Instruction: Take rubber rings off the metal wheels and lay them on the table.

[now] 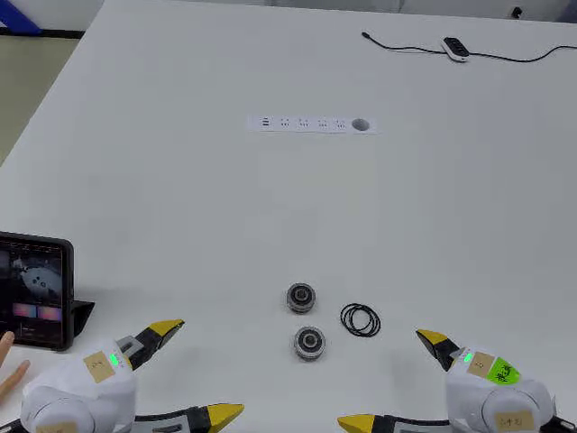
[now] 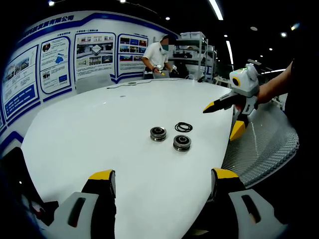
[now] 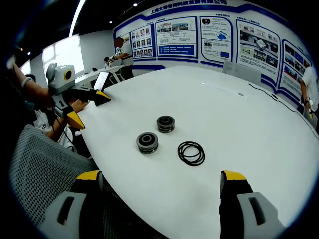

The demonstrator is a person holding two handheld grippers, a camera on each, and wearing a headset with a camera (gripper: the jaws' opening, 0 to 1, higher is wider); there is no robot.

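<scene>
Jaws released, empty, at near desk (image 1: 180, 180) edge: left gripper (image 1: 200, 370), right gripper (image 1: 389, 380).
Between them: metal wheels (image 1: 301, 297) lying flat, axles upright; just right, apart, rubber rings (image 1: 361, 319) flat. Beyond, open desk up to power strip (image 1: 311, 124).

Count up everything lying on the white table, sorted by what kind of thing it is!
Metal wheels: 2
Pile of black rubber rings: 1 (the rings overlap, so I cannot tell how many there are)
Power strip: 1
Tablet: 1
White device on a cable: 1
Total: 6
</scene>
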